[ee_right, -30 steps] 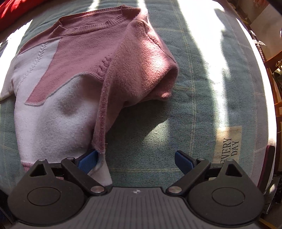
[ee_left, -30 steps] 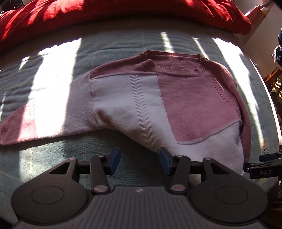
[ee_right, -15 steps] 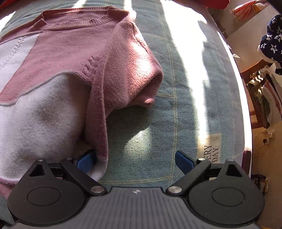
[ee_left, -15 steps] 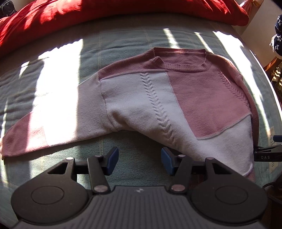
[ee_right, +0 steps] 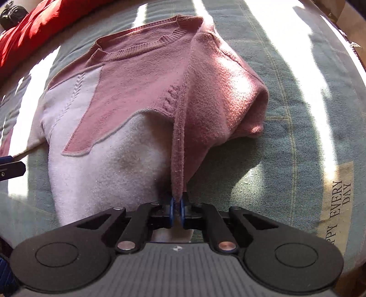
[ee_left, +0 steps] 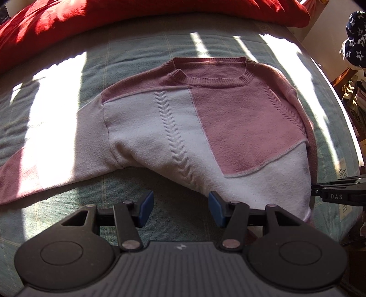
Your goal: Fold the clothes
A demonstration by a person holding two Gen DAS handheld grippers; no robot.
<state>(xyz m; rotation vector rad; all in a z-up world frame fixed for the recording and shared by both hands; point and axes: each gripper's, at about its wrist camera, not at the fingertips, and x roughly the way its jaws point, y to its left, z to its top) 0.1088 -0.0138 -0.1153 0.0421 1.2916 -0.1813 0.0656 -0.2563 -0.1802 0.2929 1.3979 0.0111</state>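
The right tool [ee_right: 176, 211] has just closed, and its blue pads are now pinched together on the pink side seam of the sweater [ee_right: 128, 109], right at the sweater's near corner. From the pinch the seam runs up away from the camera as a raised ridge. Beyond the ridge, the pink sleeve [ee_right: 226, 96] lies folded in a thick bunch on the bedspread, touching the sweater's body.

The left tool [ee_left: 180, 209] has its pads apart, with nothing between them. It hovers over bare bedspread just beside the sweater's near white hem; the right pad is close to the hem, but I cannot tell whether it touches.

The sweater lies front-up on the grey-green checked bedspread [ee_left: 141, 48], neckline at the far end and hem toward the cameras. Its front is part white, part pink, with a braided cable line running down the white panel. In the left wrist view its other sleeve [ee_left: 48, 164] stretches flat to the left of the body, white near the shoulder and pink toward the cuff. The tip of the right tool shows at that view's right edge, against the sweater's side.

A red quilt [ee_left: 114, 16] lies beyond the neckline. A printed label [ee_right: 338, 205] sits on the bedspread well to the right of the sweater.
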